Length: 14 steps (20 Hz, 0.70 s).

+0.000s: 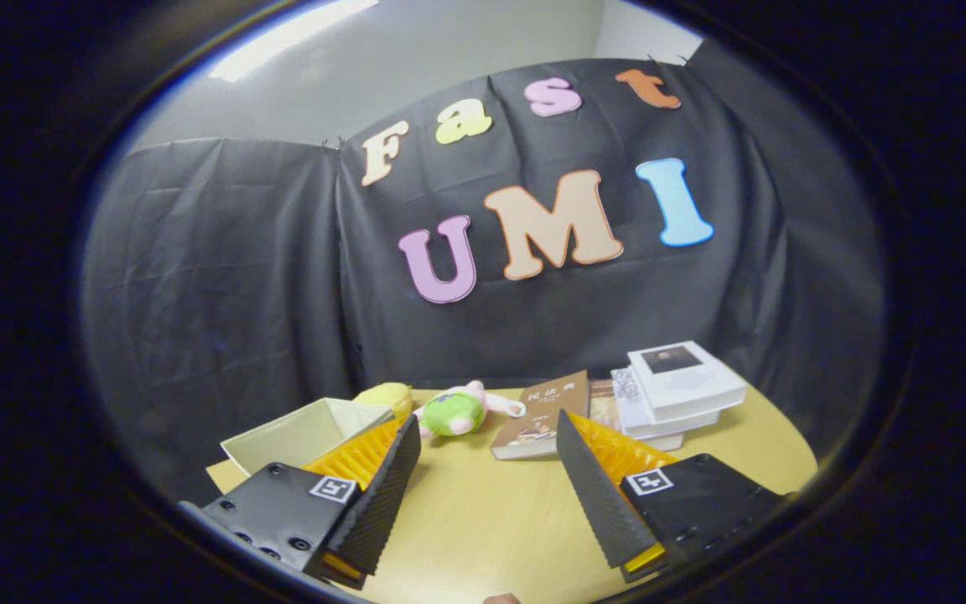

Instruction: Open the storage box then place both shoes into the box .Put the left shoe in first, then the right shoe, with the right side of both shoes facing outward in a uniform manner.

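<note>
Storage box (pixel 303 434) is sitting open at the far left of the wooden table (pixel 483 520), a pale open-topped tray partly hidden behind my left finger. I'm not making out any shoes from here.

Gripper (pixel 487 457) is hovering low over the near table, fingers spread wide, gripping nothing; bare tabletop is showing between them.

Beyond the fingers, a green and pink plush toy (pixel 456 411) is lying just right of the box, a yellow soft thing (pixel 386 394) touching it behind. Right of the toy, a brown book (pixel 537 415) is resting flat. Far right, a stack of white books (pixel 680 390) is sitting.
</note>
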Tool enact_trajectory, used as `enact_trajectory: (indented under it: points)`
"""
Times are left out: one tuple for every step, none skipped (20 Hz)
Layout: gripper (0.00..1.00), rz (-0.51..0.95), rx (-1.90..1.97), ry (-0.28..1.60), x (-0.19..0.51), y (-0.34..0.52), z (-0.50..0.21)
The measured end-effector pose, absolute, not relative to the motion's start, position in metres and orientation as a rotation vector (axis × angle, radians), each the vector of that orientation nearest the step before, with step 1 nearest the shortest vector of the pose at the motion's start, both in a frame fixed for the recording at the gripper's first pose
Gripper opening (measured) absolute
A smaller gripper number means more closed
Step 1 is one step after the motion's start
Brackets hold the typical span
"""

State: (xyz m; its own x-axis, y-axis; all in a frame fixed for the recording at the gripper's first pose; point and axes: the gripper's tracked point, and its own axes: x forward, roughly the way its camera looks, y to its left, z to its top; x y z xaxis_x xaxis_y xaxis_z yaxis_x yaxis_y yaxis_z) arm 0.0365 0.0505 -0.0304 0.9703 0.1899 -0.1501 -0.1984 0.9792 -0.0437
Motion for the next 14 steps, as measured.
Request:
enact_trajectory:
  points:
    - [1.00, 0.197, -0.069, 0.128, 0.029, 0.044, -0.028]
    - [1.00, 0.203, -0.061, 0.120, 0.021, 0.040, -0.027]
    - [1.00, 0.216, -0.044, 0.123, 0.015, 0.038, -0.030]
    - [1.00, 0.225, -0.028, 0.133, 0.008, 0.036, -0.034]
    - [1.00, 0.236, -0.024, 0.140, 0.002, 0.031, -0.038]
    - [1.00, 0.246, -0.035, 0.140, -0.002, 0.028, -0.040]
    - [1.00, 0.257, -0.059, 0.133, -0.008, 0.027, -0.043]
    - [1.00, 0.264, -0.089, 0.118, -0.014, 0.026, -0.045]
    - [1.00, 0.267, -0.117, 0.106, -0.018, 0.025, -0.048]
    - [1.00, 0.274, -0.134, 0.099, -0.023, 0.027, -0.050]
    - [1.00, 0.288, -0.138, 0.090, -0.029, 0.032, -0.051]
    - [1.00, 0.308, -0.132, 0.080, -0.034, 0.037, -0.050]
    - [1.00, 0.330, -0.126, 0.073, -0.040, 0.041, -0.049]
    - [1.00, 0.338, -0.124, 0.066, -0.045, 0.041, -0.048]
